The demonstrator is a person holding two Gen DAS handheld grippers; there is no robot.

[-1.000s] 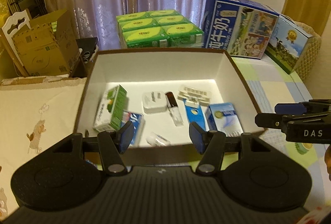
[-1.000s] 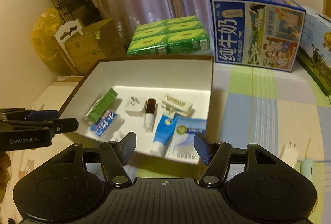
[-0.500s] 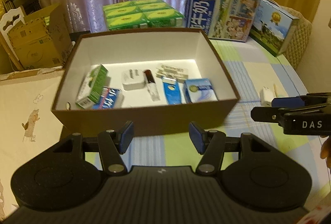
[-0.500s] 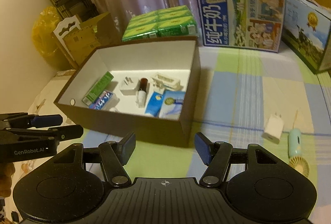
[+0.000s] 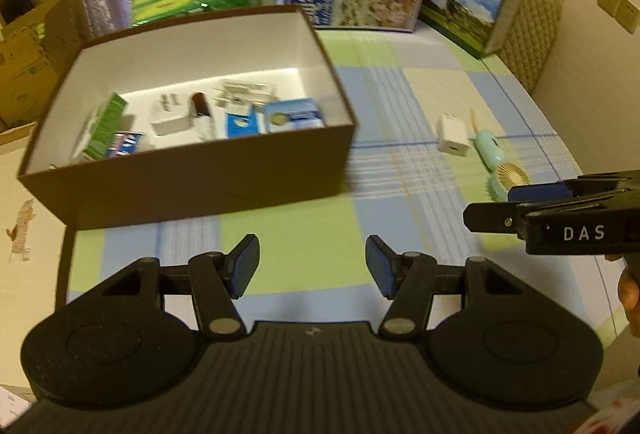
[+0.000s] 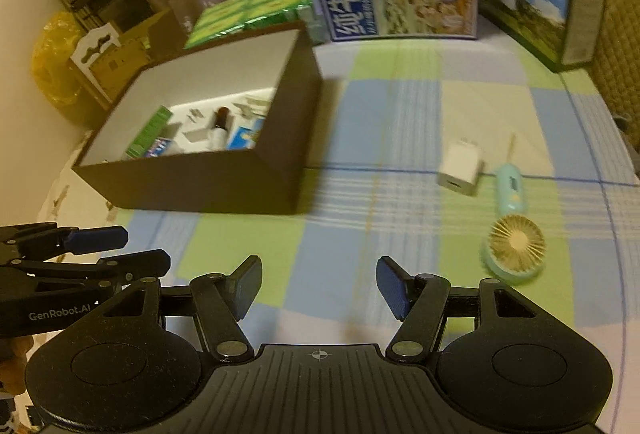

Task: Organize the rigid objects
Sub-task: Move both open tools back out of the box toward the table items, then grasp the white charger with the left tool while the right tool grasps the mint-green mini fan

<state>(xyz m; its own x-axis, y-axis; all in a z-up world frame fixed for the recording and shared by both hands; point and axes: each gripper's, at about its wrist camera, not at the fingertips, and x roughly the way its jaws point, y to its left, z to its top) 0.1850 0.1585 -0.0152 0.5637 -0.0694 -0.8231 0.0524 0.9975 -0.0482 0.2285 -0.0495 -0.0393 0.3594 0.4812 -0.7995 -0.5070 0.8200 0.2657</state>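
The charger (image 6: 460, 165) and the fan (image 6: 514, 234) are lying loose on the checked cloth (image 6: 360, 234), touching or nearly so, well to the right of the box (image 6: 200, 185), and they are looking like the last rigid things we are needing to put away. The box is already holding a green carton (image 5: 106, 125), a second white charger, a brown-capped bottle, a blue tube and a blue pack (the fast swing of the cameras is blurring the small print). We are judging that we are between placements: the hands are hanging over bare cloth in front of the box, with no object in reach yet.

Our left gripper (image 5: 312, 266) is standing about half open with nothing between its pads, and our right gripper (image 6: 318, 286) is doing the same, empty and roughly half spread; each one is showing at the edge of the other's view.

For the next move we are expecting the right gripper to go for the charger, since it is lying nearest on that side. That is calling for a reach forward and to the right, lining the pads up across the charger's narrow sides, and keeping clear of the fan handle just beside it
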